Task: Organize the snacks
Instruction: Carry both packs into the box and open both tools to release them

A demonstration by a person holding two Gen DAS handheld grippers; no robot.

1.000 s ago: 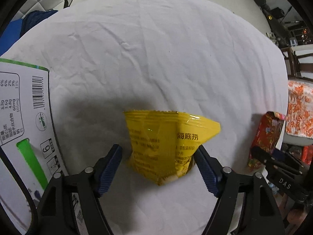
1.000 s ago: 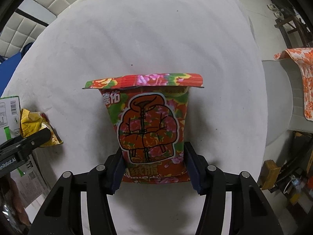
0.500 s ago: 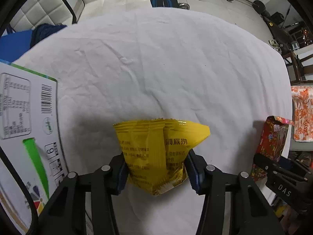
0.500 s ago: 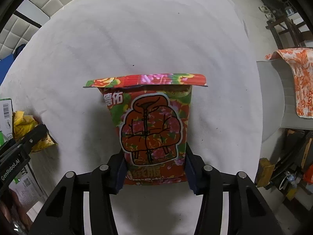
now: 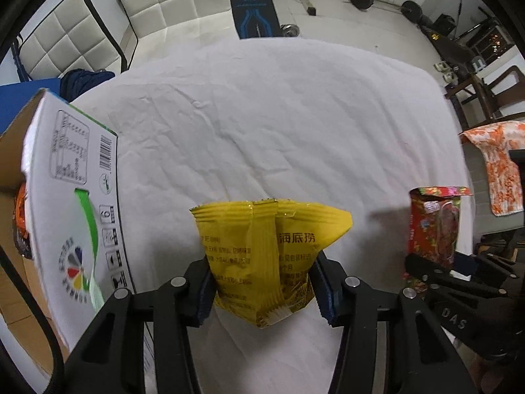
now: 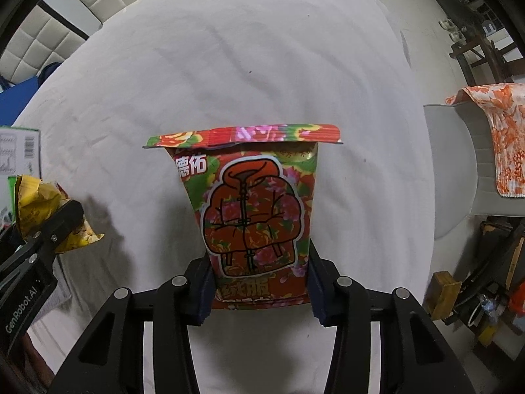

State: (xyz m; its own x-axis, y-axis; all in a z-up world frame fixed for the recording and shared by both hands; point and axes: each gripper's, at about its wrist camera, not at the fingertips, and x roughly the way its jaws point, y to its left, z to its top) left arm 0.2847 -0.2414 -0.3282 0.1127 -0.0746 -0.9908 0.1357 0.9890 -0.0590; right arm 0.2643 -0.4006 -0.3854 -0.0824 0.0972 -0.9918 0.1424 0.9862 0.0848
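Observation:
A yellow snack packet with black print hangs above the white tablecloth, and my left gripper is shut on its lower end. In the right wrist view a red floral snack bag with a jacket drawing stands upright in my right gripper, which is shut on its base. Each view shows the other hand's load at its edge: the floral bag at the right, the yellow packet at the left.
An open cardboard box with white printed flaps stands at the table's left, something orange inside it. Padded white chairs sit behind the table. A chair with an orange floral cloth stands to the right. Gym gear lies on the far floor.
My left gripper closed on the yellow packet and lifted it off the cloth. Both grippers have risen, so more of the room and the box now shows.

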